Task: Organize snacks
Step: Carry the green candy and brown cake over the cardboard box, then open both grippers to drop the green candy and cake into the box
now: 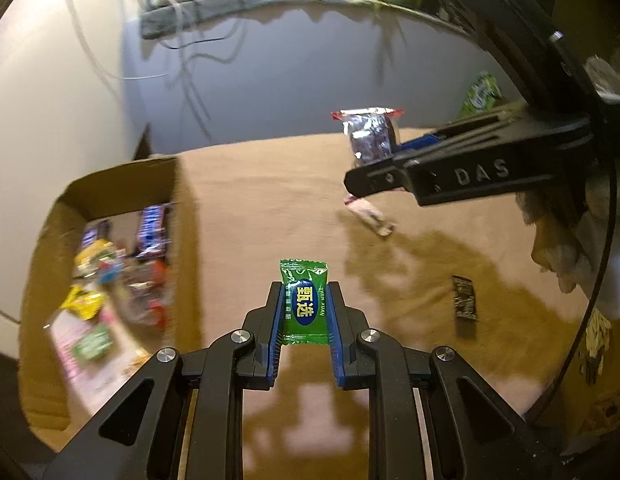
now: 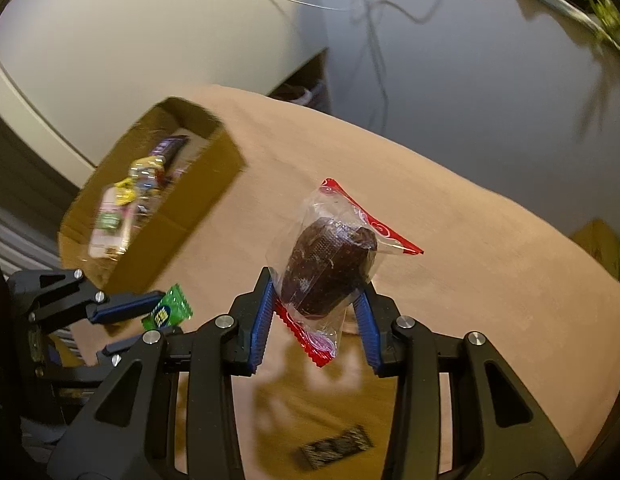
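Tan-covered worktop (image 1: pixel 269 184) against a pale wall. Left claw (image 1: pixel 303 304) grips a green candy (image 1: pixel 303 306); right claw (image 2: pixel 316 300) grips a clear-wrapped dark snack (image 2: pixel 330 272). The cardboard box (image 1: pixel 121 176) lies ahead-left of both, nearer the left claw.

Glossy plastic candy wrapper (image 1: pixel 304 305), matt cardboard box (image 1: pixel 121 184), soft tablecloth (image 1: pixel 269 200).

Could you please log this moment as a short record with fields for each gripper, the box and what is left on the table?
left gripper: shut on green wrapped candy
right gripper: shut on clear red-edged packet with dark brown snack
brown cardboard box: open, holds several snacks
tan tablecloth: small black packet and pale wrapper lying loose
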Demonstrator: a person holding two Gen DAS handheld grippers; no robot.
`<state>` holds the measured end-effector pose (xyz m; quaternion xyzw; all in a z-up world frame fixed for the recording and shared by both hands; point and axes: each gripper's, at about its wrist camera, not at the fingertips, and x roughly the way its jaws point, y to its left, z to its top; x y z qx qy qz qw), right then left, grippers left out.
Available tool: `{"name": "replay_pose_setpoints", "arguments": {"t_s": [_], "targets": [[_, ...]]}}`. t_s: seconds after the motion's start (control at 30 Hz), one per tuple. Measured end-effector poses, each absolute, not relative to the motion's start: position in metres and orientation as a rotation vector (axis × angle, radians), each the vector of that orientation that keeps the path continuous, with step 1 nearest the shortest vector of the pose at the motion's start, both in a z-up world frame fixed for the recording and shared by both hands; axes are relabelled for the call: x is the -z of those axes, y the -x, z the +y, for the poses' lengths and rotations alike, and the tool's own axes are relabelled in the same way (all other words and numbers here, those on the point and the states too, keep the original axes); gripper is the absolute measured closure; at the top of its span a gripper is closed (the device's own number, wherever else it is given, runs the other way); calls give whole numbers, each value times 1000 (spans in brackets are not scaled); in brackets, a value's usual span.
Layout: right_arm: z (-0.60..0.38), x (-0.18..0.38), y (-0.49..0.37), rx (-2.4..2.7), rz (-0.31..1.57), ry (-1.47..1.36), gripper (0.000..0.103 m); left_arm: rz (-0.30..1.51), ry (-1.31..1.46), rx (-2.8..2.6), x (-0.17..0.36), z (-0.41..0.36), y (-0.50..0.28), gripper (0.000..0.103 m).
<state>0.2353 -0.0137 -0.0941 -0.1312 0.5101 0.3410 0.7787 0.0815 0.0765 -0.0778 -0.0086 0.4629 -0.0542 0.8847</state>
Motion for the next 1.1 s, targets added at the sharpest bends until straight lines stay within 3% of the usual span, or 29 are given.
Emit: {"name": "replay_pose_setpoints", "arguments": {"t_s": [0.57,1.1], "targets": [[107,81,-186,-921,1062,387,63,917,115,-52,59,186,-37,85],[168,96,-174,-969,1093,451,62,916,144,-90,64,222,-24,82]]}}
